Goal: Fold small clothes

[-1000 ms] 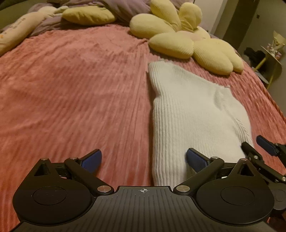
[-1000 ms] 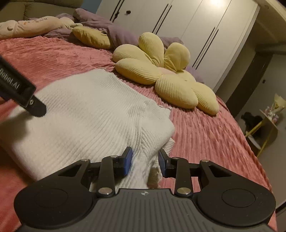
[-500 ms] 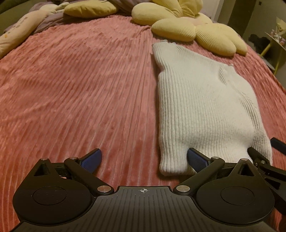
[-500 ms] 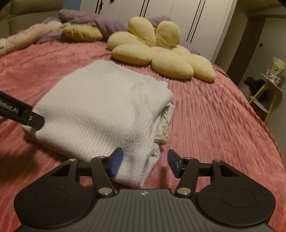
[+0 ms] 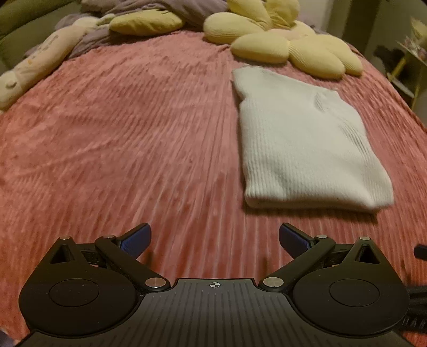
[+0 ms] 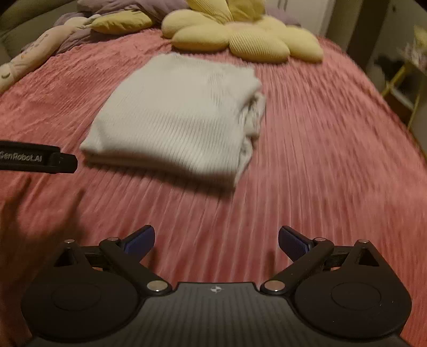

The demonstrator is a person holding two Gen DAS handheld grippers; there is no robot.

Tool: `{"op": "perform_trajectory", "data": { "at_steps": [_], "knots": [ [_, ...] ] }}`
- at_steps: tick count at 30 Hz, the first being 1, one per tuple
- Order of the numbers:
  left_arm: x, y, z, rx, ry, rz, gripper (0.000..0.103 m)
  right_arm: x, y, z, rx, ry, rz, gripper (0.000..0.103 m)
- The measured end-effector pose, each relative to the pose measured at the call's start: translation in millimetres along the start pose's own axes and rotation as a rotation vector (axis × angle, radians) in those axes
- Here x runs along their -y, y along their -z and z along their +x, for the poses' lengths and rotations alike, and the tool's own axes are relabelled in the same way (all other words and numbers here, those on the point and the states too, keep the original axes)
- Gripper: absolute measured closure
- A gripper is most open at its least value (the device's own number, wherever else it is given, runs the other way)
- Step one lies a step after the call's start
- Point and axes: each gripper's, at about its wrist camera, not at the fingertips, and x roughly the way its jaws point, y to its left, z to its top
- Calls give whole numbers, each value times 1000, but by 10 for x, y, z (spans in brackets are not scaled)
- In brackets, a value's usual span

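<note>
A white ribbed knit garment [image 5: 301,141] lies folded into a rectangle on the pink bedspread [image 5: 120,133]; it also shows in the right wrist view [image 6: 178,114]. My left gripper [image 5: 214,240] is open and empty, held short of the garment's near edge and to its left. My right gripper [image 6: 216,240] is open and empty, also short of the garment's near edge. A black part of the left gripper [image 6: 40,160] shows at the left edge of the right wrist view.
A yellow flower-shaped cushion [image 5: 288,45] lies just beyond the garment. A long cream plush pillow [image 5: 40,61] and purple bedding [image 5: 170,8] lie at the head of the bed. A small yellow side table [image 6: 400,80] stands past the bed's right edge.
Both grippers have pulled back from the garment toward the near side. The right gripper, nearly closed at the garment's corner a second ago, has opened wide. The garment stays folded on the bed.
</note>
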Motion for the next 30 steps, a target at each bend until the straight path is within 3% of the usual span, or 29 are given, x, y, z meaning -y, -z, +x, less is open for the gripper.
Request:
{"op": "perform_trajectory", "data": {
  "at_steps": [4,9,12,17,30],
  "knots": [
    [84,-26,-166,30,-5,82,0,20,-59,-91,-21,-24,73,4],
    [209,-78,-226,-18,-33,165,0,-57,-193,-217,-22,93,79,4],
    [219,-84,-253,-22,-47,171,0,-107,-274,-216,-73,101,34,4],
    [152,-115,-248,-69,-44,140,0,-86,-311,-299,-65,83,73,4],
    [116,-121,-260,-99,-34,118,0,-134,-353,-380,-59,76,86,4]
  ]
}}
